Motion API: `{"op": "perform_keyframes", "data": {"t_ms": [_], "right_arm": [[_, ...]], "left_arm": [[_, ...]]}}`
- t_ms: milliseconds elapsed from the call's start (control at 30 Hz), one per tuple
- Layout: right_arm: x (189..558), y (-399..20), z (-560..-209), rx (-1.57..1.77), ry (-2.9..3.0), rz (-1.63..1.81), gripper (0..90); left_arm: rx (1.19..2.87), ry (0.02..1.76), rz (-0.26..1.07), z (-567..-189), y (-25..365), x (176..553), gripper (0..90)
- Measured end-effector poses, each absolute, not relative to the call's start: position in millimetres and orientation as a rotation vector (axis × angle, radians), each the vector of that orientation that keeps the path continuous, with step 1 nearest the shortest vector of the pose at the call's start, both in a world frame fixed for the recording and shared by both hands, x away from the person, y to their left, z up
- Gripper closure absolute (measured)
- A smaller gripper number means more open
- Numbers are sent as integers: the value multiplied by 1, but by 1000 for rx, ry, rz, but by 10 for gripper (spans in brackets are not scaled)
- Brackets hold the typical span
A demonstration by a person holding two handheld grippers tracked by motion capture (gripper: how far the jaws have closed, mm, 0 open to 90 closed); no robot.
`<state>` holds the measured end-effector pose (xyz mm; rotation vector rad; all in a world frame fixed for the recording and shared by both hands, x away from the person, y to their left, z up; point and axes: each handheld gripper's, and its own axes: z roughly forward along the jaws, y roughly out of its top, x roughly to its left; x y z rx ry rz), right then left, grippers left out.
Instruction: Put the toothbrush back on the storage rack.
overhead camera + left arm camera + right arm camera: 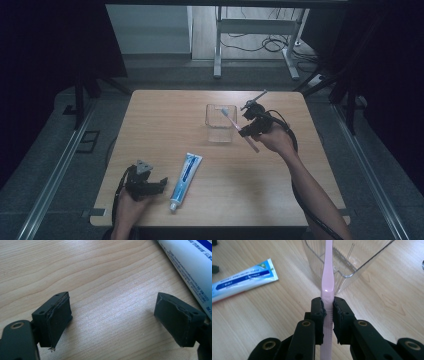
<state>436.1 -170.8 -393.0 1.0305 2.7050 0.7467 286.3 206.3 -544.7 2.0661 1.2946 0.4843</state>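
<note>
Light wooden table (235, 185) amid dark grey floor (65, 150).

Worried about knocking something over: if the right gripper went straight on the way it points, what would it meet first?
Probably the clear container: the right gripper points at it, pink toothbrush leading.

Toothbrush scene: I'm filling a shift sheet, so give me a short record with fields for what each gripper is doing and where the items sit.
work in hand: pink toothbrush carried at the clear container
right gripper: shut on the toothbrush handle, brush head over the container's open top
left gripper: open, nothing between its jaws, low over the table at the near left
toothpaste tube: lying flat on the table, beside the left gripper, untouched
clear container: upright near the table's middle; contents cannot be told
</note>
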Motion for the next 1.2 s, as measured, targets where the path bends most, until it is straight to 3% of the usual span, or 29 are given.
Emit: {"op": "perform_keyframes", "data": {"t_ms": [1200], "right_arm": [[478,-142,-370,1039,2540,1009,786]], "left_arm": [[2057,1298,485,-545,206,286,141]]}}
